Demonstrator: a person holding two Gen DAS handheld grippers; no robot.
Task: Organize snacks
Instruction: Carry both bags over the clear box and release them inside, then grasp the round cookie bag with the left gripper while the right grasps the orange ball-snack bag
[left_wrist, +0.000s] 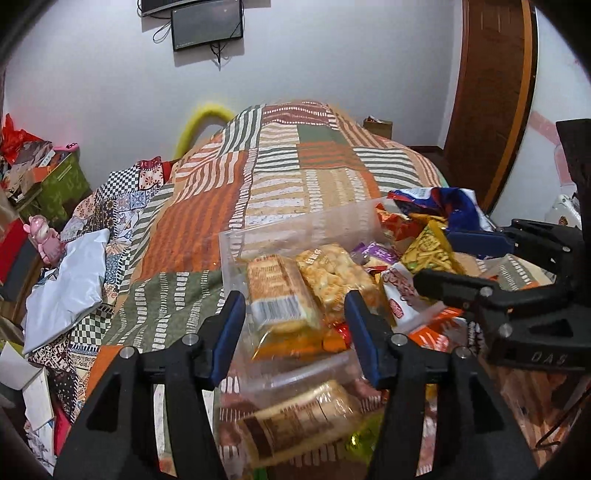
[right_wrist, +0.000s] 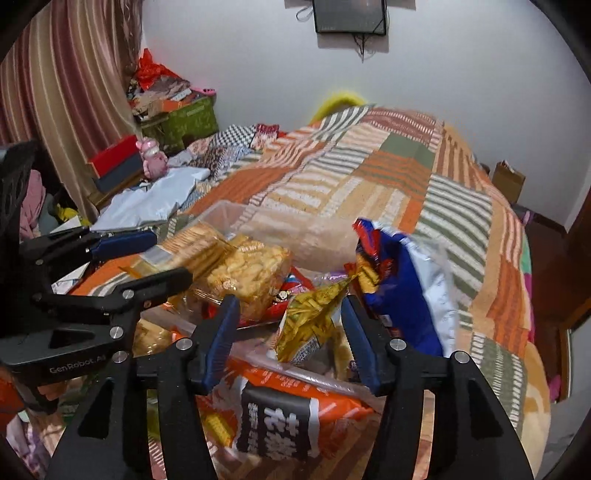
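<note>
Loosely, snack packets (left_wrist: 280, 291) in clear bin (left_wrist: 258, 229)

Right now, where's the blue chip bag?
Right wrist view: blue chip bag sits right of centre on the snack pile, just beyond the right gripper, beside the yellow snack packet.

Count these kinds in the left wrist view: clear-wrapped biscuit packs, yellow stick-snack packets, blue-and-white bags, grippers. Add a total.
Clear-wrapped biscuit packs: 3
Yellow stick-snack packets: 1
Blue-and-white bags: 1
Grippers, left gripper and right gripper: 2
Total: 7
</note>
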